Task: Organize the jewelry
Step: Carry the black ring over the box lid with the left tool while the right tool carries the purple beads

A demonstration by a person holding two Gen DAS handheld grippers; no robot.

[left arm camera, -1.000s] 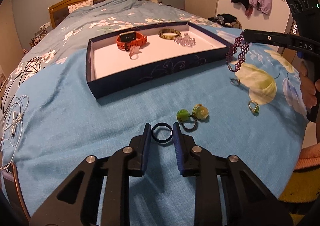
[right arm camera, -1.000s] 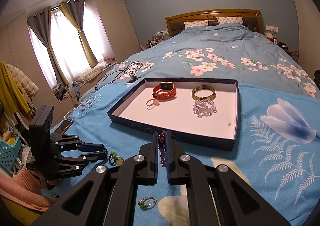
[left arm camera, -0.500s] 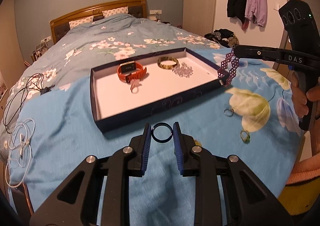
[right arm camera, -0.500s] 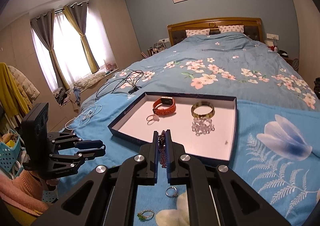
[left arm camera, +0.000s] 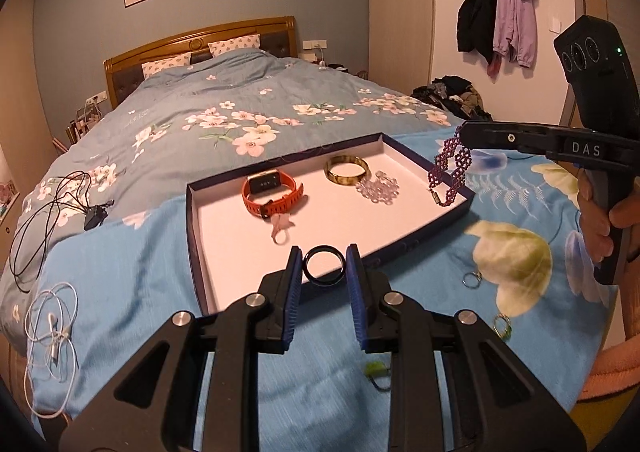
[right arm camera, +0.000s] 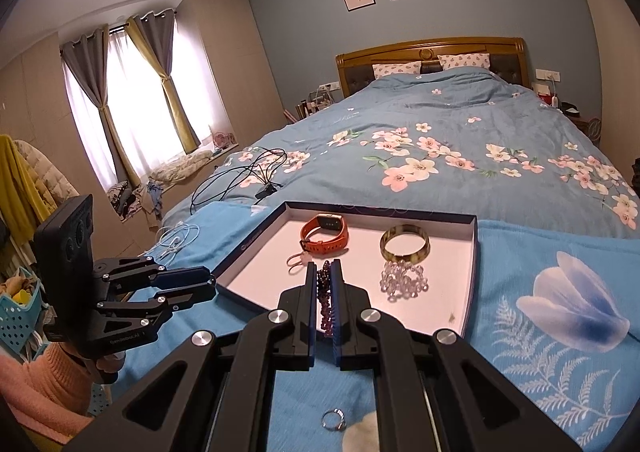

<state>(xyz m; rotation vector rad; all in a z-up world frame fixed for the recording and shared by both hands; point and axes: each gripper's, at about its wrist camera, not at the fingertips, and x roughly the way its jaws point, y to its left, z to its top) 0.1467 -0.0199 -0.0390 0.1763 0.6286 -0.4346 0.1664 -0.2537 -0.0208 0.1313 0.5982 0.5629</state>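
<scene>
A dark blue tray [left arm camera: 192,211] with a white floor lies on the bed; it also shows in the right wrist view [right arm camera: 474,272]. In it are an orange watch [left arm camera: 272,191], a mottled bangle [left arm camera: 346,170], a clear bead bracelet [left arm camera: 378,187] and a pale ring [left arm camera: 280,230]. My left gripper [left arm camera: 324,266] is shut on a dark ring [left arm camera: 324,267], held above the tray's near edge. My right gripper [right arm camera: 324,284] is shut on a purple beaded bracelet [right arm camera: 325,300], which hangs over the tray's right corner in the left wrist view [left arm camera: 450,169].
On the blue cloth lie a silver ring [left arm camera: 472,279], a green-stone ring [left arm camera: 502,326] and a green bead piece [left arm camera: 376,370]. White earphones [left arm camera: 52,328] and a black cable [left arm camera: 48,211] lie at the left. The silver ring also shows under my right gripper [right arm camera: 334,420].
Both grippers have moved forward toward the tray. The dark ring now sits over the tray's near edge and the purple bracelet hangs over its right corner.
</scene>
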